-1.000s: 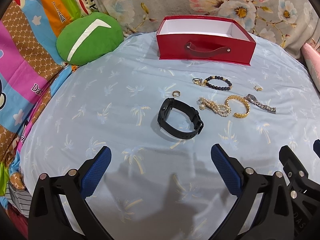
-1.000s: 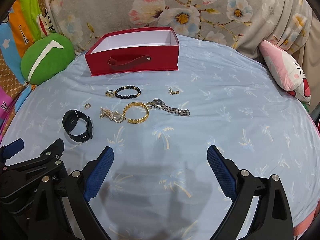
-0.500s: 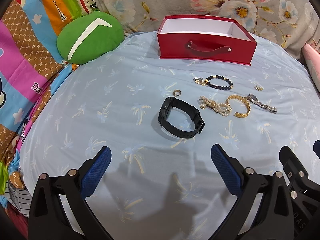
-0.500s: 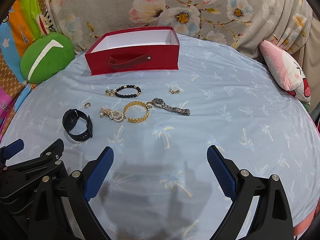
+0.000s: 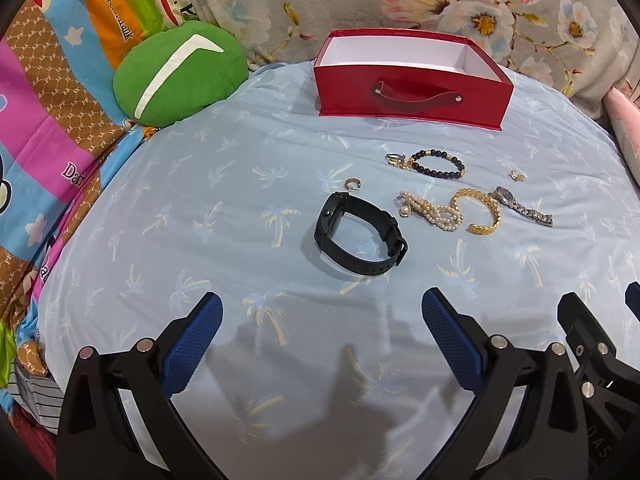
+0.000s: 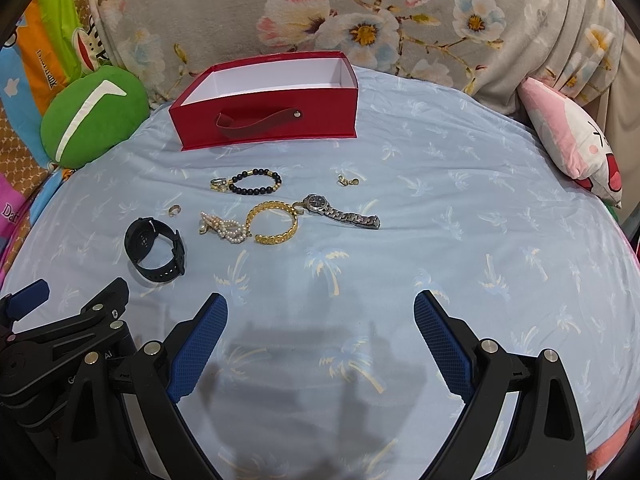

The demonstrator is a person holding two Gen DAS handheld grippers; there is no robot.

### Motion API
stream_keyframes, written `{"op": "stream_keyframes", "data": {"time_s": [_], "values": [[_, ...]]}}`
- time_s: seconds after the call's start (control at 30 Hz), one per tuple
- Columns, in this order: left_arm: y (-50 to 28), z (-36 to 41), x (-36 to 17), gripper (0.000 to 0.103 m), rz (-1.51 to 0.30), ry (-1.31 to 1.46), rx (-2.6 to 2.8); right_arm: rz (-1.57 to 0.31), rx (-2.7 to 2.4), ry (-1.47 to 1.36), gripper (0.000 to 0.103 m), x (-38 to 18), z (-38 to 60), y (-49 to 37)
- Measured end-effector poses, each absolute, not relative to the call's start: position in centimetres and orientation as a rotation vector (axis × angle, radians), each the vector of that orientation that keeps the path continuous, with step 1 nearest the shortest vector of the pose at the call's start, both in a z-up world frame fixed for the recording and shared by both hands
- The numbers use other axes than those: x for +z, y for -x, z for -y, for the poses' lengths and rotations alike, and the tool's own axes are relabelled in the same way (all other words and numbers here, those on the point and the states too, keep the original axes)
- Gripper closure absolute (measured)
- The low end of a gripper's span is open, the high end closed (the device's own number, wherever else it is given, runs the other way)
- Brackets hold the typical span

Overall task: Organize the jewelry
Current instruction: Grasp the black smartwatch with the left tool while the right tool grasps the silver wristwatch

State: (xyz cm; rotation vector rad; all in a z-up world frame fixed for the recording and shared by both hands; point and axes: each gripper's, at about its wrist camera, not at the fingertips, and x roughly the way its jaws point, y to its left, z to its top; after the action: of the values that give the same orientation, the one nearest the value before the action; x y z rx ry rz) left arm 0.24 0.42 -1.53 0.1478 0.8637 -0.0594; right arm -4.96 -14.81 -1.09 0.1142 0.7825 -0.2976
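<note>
An open red box [image 5: 408,96] [image 6: 268,120] with a white inside stands at the far side of the blue sheet. In front of it lie a black bead bracelet [image 5: 438,164] [image 6: 256,182], a pearl strand [image 5: 432,212] [image 6: 224,230], a gold chain bangle [image 5: 480,210] [image 6: 276,222], a silver watch [image 5: 524,206] [image 6: 340,212], a small gold ring [image 5: 353,184] [image 6: 174,210], a small gold earring [image 5: 517,176] [image 6: 348,180] and a black watch [image 5: 358,240] [image 6: 156,250]. My left gripper [image 5: 320,316] is open, just short of the black watch. My right gripper [image 6: 320,316] is open and empty.
A green round cushion [image 5: 176,76] [image 6: 92,118] lies at the back left, a pink pillow [image 6: 572,144] at the right. A floral blanket [image 6: 360,20] backs the bed. The left gripper's frame [image 6: 60,340] shows beside the right one.
Both grippers have edged slightly forward toward the jewelry. Nothing was picked up or moved.
</note>
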Motion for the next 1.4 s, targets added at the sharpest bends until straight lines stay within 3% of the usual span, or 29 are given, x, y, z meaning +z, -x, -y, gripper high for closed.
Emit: {"op": "stream_keyframes", "data": {"time_s": [0.53,1.17,1.23,1.4], "values": [[-6.1,-4.2,-3.8,0.005,-0.997,0.092,0.0,-0.842,-0.32,-0.175,0.011,-3.5,19.0,2.9],[-12.2,-0.3,-6.7,0.005,-1.042,0.102,-0.027,-0.876,-0.208,-0.103,0.011,-5.1,21.6,-5.5],[-12.7,-0.2,-6.8,0.006,-1.043,0.11,-0.027,-0.874,-0.195,-0.11,0.012,-5.2,21.8,-6.6],[-13.6,-0.1,-7.5,0.014,-1.066,0.124,-0.033,-0.895,-0.173,-0.125,0.038,-5.9,22.8,-9.2]]}}
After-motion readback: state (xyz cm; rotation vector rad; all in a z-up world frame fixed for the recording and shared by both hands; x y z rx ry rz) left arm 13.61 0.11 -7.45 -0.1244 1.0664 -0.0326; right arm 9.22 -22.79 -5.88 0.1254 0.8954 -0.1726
